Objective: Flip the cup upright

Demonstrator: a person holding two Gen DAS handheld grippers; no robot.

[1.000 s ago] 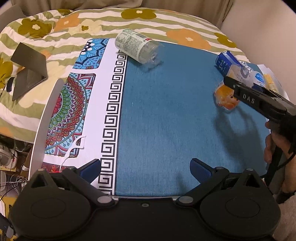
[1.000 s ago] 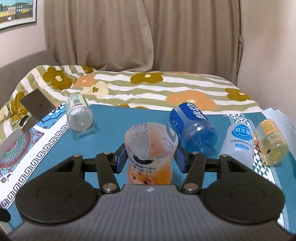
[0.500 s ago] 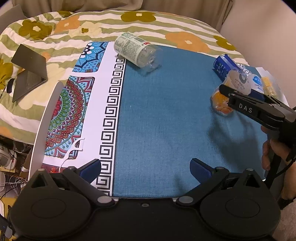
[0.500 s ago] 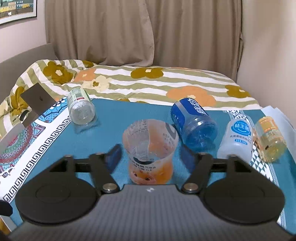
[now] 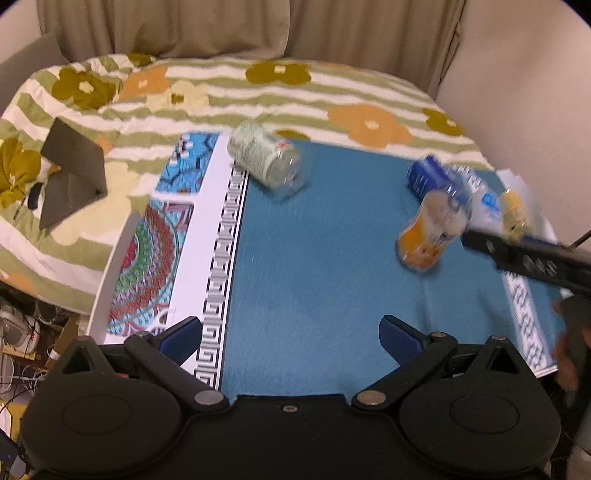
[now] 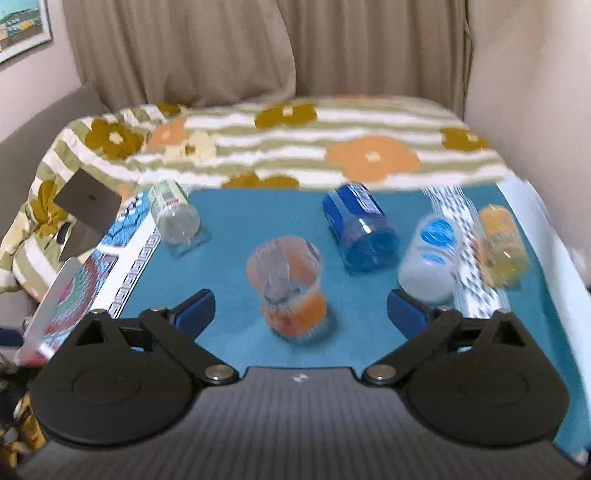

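Beige curtains (image 5: 236, 29) hung behind a bed with a flowered, striped blanket (image 5: 229, 88), and a table under a blue cloth (image 5: 325, 266) filled the near part of the left wrist view. On the cloth's left side ran a white band with a black key pattern, then a bright round pattern. A dark tablet (image 5: 72, 173) lay on the blanket at far left. A clear bottle with a green label (image 5: 266, 160) lay on its side at the far left of the blue area. Toward the right, the orange-bottomed cup (image 5: 434, 229) stood upright on the cloth, blurred. Just behind it lay a blue bottle (image 5: 424, 177), a white bottle (image 5: 487, 206) and a yellow bottle (image 5: 517, 210). The left gripper (image 5: 290, 332) hovered at the near edge with its jaws spread wide and nothing between them. The right gripper's black body entered from the right edge, near the cup.

From the right wrist view, the same curtains (image 6: 258, 48) and blanket (image 6: 295, 144) lay beyond the table. The cup (image 6: 286, 280) stood upright, mouth up, in the middle of the blue cloth (image 6: 240, 218), apart from both fingers. The right gripper (image 6: 301, 312) was released, jaws wide on either side of the cup and not touching it. Farther back lay the green-labelled bottle (image 6: 175, 218) at left, the blue bottle (image 6: 360, 225) just right of centre, then the white bottle (image 6: 432, 254) and the yellow bottle (image 6: 500, 243) at right, all on their sides. The tablet (image 6: 86, 210) stood at far left.
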